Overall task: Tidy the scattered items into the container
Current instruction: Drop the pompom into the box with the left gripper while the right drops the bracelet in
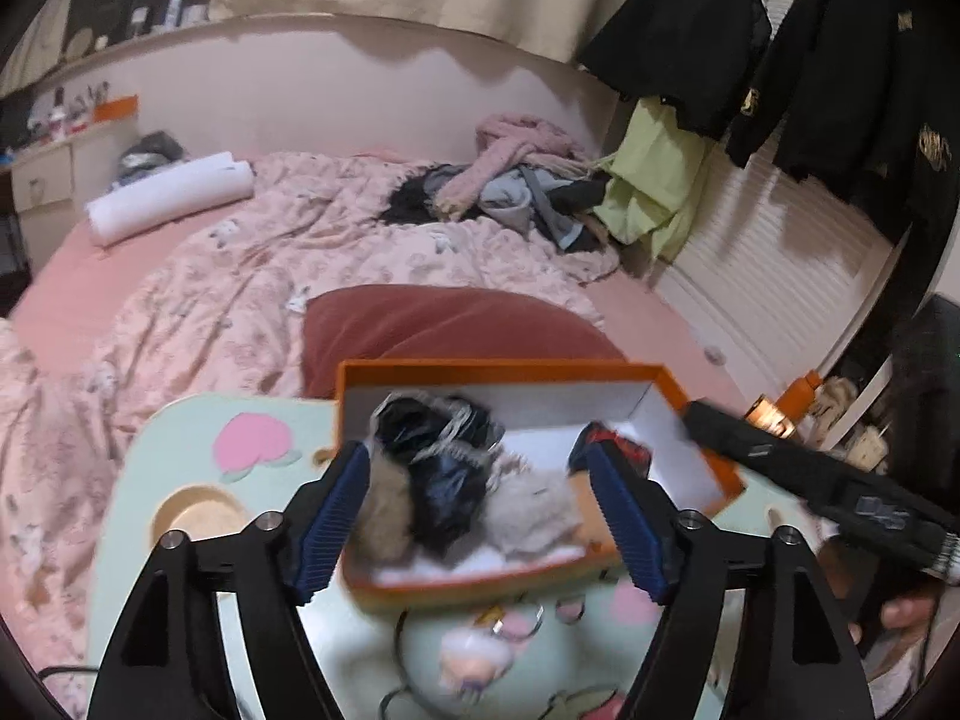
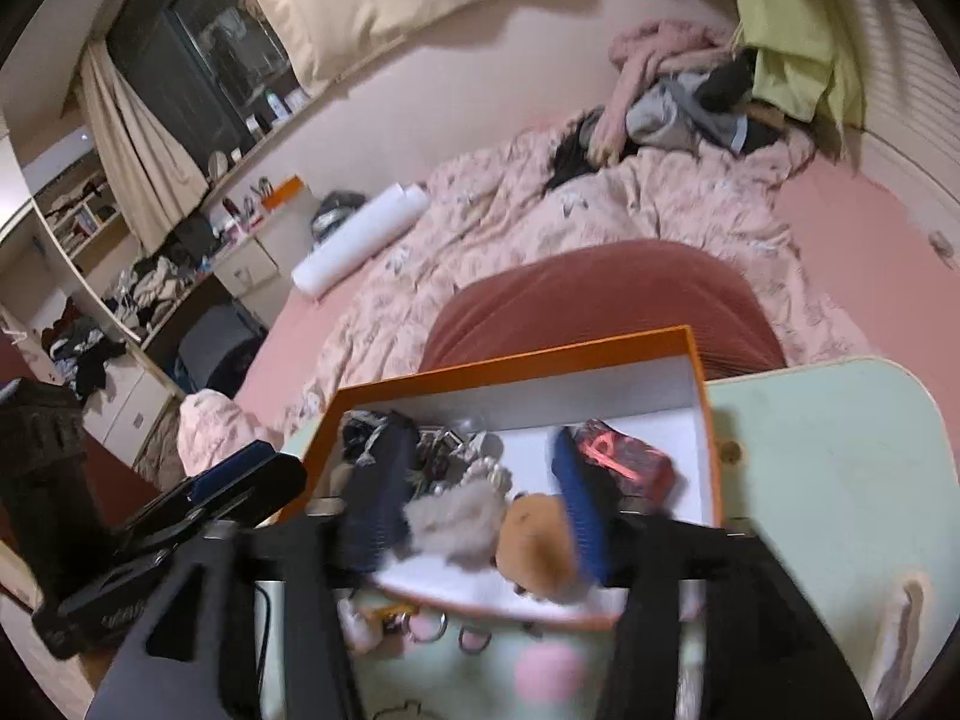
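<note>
Over the near edge of the counter (image 1: pixel 180 420), the left hand-held gripper (image 1: pixel 480 516) stands with jaws apart and nothing clamped, its blue pads either side of the orange box (image 1: pixel 504 367). The right hand-held gripper (image 2: pixel 474 525) is likewise spread and empty over the box's near side. Inside the box lie a grey pompom (image 2: pixel 456 519), a brown plush (image 2: pixel 537 552), black items and a red packet (image 2: pixel 624 459). Key rings (image 2: pixel 432 624) lie outside on the counter, just beside the box's near wall.
</note>
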Demonstrator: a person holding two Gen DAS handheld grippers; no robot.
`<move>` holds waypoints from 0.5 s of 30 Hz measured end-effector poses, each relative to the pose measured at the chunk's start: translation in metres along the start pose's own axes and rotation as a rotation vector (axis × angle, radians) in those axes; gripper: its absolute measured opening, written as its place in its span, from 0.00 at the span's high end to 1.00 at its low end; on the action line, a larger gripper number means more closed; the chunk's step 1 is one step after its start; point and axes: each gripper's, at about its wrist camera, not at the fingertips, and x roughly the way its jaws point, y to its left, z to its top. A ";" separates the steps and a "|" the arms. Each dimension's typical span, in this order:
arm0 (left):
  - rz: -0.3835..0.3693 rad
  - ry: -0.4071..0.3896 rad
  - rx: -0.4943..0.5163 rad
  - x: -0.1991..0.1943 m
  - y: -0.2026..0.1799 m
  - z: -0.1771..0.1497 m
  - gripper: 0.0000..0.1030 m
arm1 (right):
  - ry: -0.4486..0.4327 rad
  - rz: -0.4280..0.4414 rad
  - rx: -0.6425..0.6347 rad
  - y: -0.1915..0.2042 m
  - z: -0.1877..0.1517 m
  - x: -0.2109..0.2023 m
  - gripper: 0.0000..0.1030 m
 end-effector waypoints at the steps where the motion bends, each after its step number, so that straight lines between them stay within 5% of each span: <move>1: 0.013 0.000 0.013 -0.005 -0.002 -0.006 0.24 | -0.028 -0.003 -0.015 0.003 -0.006 -0.011 0.37; 4: 0.035 0.016 0.059 -0.015 -0.010 -0.030 0.19 | -0.046 -0.023 -0.112 0.021 -0.025 -0.032 0.37; 8: 0.069 0.065 0.113 -0.021 -0.021 -0.067 0.19 | 0.035 -0.163 -0.259 0.040 -0.064 -0.039 0.37; 15: 0.130 0.157 0.072 -0.007 -0.015 -0.109 0.19 | 0.126 -0.270 -0.209 0.022 -0.116 -0.034 0.37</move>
